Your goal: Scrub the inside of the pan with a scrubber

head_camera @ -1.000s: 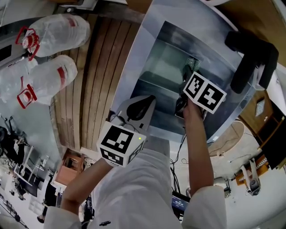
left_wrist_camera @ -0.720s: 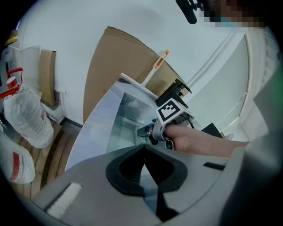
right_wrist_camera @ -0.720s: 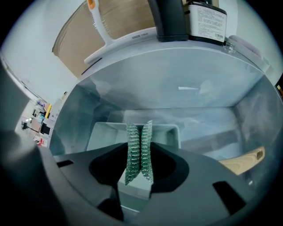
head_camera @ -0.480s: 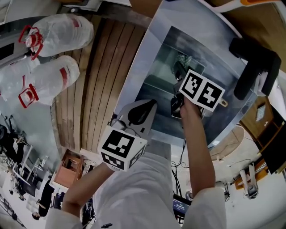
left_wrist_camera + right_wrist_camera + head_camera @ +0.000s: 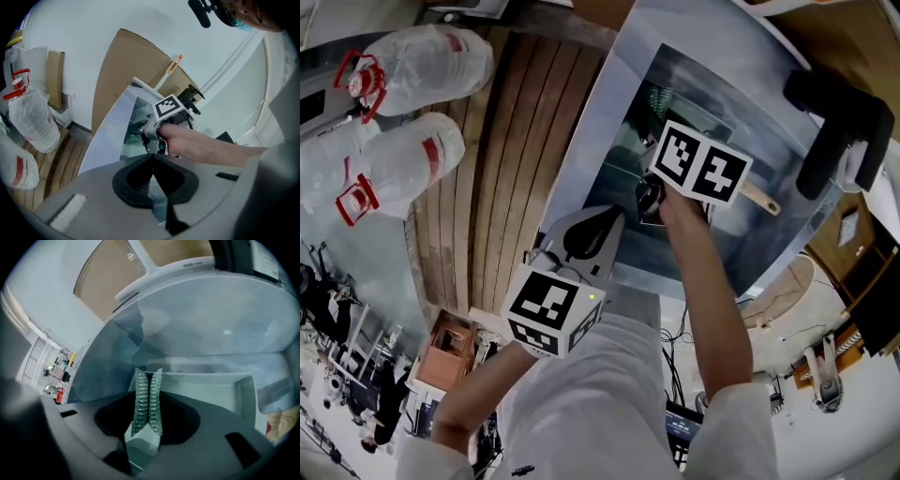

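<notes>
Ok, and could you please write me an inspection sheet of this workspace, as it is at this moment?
Surface: steel sink, with wooden slats beside it.
Job's things: rectangular pan in the sink, its wooden handle pointing away; green scrubber, folded.
Clutter: upper plastic bottle and lower plastic bottle beyond the slats; black object at the sink's far edge.
Grippers: right gripper shut on the scrubber, above the pan; left gripper shut, nothing in it, at the sink's near rim.
Cables: thin black cable on the floor.
Surroundings: cardboard box on the floor.
</notes>
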`<state>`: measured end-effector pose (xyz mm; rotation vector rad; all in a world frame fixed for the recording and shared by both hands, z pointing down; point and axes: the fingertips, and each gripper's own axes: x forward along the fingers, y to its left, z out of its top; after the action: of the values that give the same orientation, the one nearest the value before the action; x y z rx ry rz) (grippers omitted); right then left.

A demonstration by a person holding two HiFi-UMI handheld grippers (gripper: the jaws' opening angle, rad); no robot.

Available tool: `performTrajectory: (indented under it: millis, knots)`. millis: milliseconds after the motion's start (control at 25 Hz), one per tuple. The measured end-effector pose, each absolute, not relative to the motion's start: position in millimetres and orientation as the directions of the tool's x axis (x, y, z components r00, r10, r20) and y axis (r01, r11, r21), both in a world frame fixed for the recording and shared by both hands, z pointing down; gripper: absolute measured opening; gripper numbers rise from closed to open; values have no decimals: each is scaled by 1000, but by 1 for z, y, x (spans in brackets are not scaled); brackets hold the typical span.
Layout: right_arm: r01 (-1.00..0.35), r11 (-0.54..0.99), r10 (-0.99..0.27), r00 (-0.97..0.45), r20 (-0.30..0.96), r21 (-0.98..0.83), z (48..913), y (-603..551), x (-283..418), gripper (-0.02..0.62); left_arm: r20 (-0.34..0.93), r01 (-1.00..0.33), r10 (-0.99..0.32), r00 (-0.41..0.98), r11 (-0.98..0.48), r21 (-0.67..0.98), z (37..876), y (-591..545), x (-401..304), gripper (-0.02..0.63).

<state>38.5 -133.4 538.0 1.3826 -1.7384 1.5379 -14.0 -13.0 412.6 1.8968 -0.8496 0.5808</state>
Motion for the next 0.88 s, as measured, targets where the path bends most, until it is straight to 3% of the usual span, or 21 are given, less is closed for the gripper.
performTrajectory:
  millis: [240, 520, 720, 880]
  knots:
    - [-811, -187, -428, -440, 789, -554, 536, -133, 35, 127, 695, -763, -315, 646, -311, 567, 411, -10, -19, 5]
    - [-754, -150, -493, -503, 709, -639, 519, -137, 29, 126, 700, -768, -321, 638, -328, 550, 411, -7, -18, 5]
    - [-630, -193, -556, -562, 613, -752, 500, -136, 27, 129, 699, -765, -313, 642, -311, 564, 410, 3, -16, 5]
    - [-689, -179, -562, -514, 648, -702, 493, -124, 47, 130, 698, -762, -308, 646, -318, 565, 411, 10, -14, 5]
